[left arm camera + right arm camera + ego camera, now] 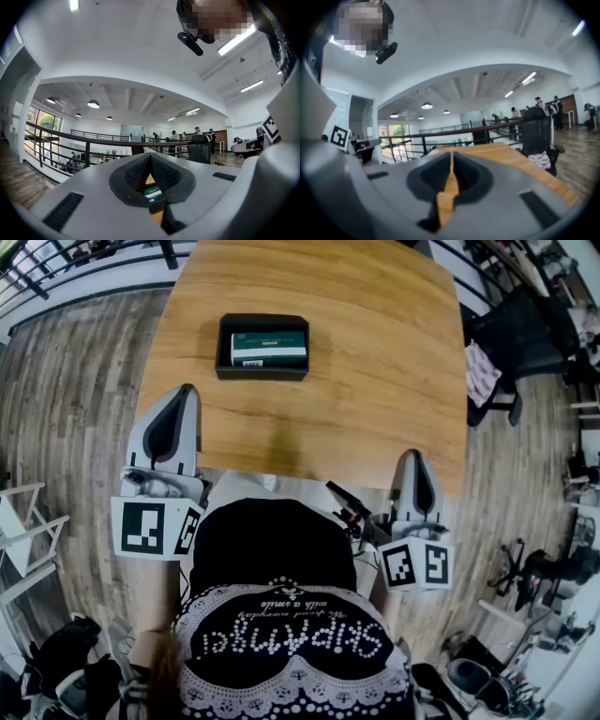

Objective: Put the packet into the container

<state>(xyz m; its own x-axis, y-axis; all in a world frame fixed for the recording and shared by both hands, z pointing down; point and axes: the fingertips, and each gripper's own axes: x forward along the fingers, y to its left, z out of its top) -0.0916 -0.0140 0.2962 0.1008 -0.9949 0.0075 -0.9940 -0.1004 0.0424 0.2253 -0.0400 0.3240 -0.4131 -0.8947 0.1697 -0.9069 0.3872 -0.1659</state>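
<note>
A green and white packet (pixel 269 348) lies flat inside a black rectangular container (pixel 223 345) on the far left part of the wooden table (pixel 375 352). My left gripper (pixel 187 390) is shut and holds nothing; it hovers over the table's near left edge, well short of the container. In the left gripper view its jaws (pixel 149 157) meet, and the packet (pixel 153 192) shows below them. My right gripper (pixel 411 456) is at the near right edge, shut and holding nothing. In the right gripper view the jaws (pixel 452 157) meet over the tabletop (pixel 511 161).
A black office chair (pixel 525 334) with a patterned cloth (pixel 481 371) stands right of the table. A railing (pixel 84 259) runs along the far left. A white frame (pixel 23 531) sits on the floor at my left. My black top fills the bottom.
</note>
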